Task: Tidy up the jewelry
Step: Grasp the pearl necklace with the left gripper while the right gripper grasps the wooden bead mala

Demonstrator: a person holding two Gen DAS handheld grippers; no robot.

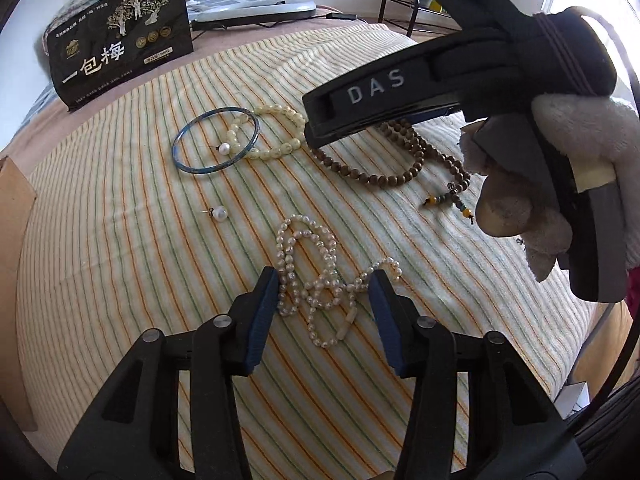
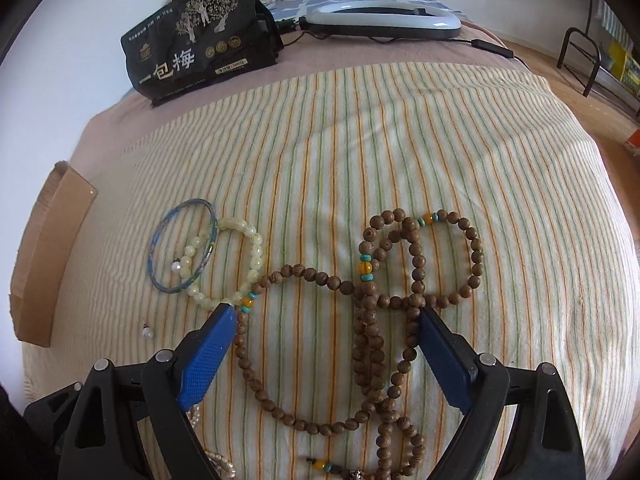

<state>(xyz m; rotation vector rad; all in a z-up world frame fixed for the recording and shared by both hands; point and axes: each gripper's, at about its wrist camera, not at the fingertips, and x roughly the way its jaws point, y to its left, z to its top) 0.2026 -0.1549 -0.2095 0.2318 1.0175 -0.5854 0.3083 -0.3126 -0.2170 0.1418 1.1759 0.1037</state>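
A striped cloth [image 1: 120, 280] carries the jewelry. My left gripper [image 1: 324, 280] is open, its blue pads on either side of a tangled pearl necklace [image 1: 316, 276]. My right gripper [image 2: 324, 312] is open over a long brown wooden bead strand [image 2: 368, 320], which also shows in the left wrist view [image 1: 380, 160]. A blue bangle [image 1: 216, 141] [image 2: 182, 246] overlaps a cream bead bracelet [image 1: 276, 132] [image 2: 240, 260], with one pearl stud [image 1: 225, 148] inside it. A second pearl stud [image 1: 219, 213] [image 2: 147, 332] lies apart. The right gripper's body [image 1: 440, 80] hangs above the wooden beads in the left wrist view.
A black snack bag [image 1: 120, 36] [image 2: 200, 40] stands at the back. A white and grey flat device [image 2: 384, 20] with a cable lies behind. A cardboard piece [image 2: 44, 264] sits at the cloth's left edge. A black metal rack [image 2: 580, 56] stands on the floor far right.
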